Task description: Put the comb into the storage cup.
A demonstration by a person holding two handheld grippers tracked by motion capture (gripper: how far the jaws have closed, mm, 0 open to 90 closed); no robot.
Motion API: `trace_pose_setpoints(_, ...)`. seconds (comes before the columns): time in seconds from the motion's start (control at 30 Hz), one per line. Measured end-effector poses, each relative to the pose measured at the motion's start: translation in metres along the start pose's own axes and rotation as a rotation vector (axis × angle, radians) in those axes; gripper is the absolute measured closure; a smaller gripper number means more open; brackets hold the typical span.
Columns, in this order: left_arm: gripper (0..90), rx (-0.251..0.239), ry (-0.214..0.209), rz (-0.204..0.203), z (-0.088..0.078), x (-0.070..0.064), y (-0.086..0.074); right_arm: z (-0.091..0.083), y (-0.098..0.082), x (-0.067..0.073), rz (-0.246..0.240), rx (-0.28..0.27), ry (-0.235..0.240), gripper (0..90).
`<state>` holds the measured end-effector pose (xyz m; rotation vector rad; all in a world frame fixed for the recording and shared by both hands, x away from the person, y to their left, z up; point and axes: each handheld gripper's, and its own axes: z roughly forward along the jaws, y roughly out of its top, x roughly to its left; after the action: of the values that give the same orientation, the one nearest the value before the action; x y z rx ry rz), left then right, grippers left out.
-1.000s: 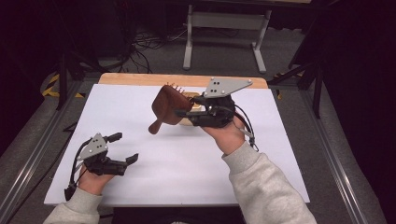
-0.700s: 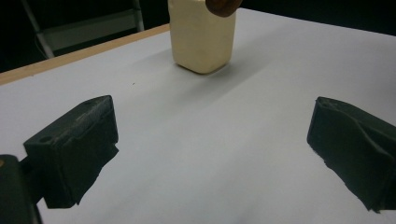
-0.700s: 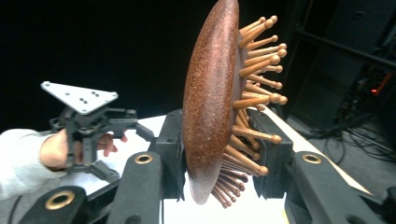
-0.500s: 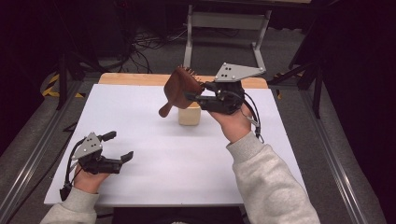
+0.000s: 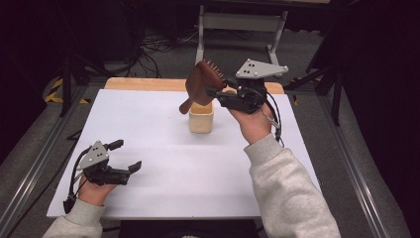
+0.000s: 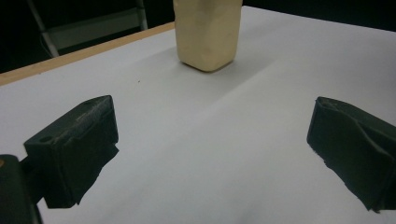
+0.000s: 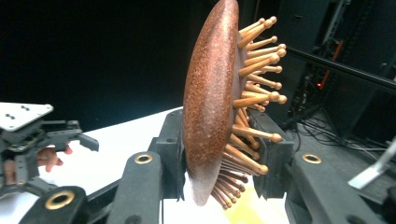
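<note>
Right gripper (image 5: 214, 92) jaws clamped on brown hairbrush (image 5: 202, 82) above cream cup (image 5: 201, 118) near table (image 5: 163, 129) far edge; left gripper (image 5: 125, 155) jaws apart, empty.

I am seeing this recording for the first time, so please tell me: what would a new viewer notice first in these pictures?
First comes the brown wooden hairbrush, clamped at its head in the right gripper and held in the air just above the cream container near the far side of the white table. Its peg bristles stand out sharply in the right gripper view. The left gripper waits open and empty near the table's front left corner.
</note>
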<state>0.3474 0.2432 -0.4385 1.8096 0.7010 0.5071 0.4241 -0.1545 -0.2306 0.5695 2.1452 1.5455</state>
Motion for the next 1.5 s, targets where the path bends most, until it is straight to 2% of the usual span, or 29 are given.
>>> trace_pose_setpoints(0.63,3.2,0.004,-0.001,0.005,0.000,0.000,0.000,-0.003,-0.009,-0.026,0.040,0.002,-0.109,60.9)
trace_pose_setpoints(1.03,3.2,0.004,0.000,0.004,0.000,0.000,0.000,-0.004,-0.014,-0.034,0.056,0.009,-0.139,61.0)
trace_pose_setpoints(1.5,3.2,0.005,0.002,0.004,0.000,0.000,0.000,0.007,-0.024,-0.041,0.088,0.040,-0.136,60.9)
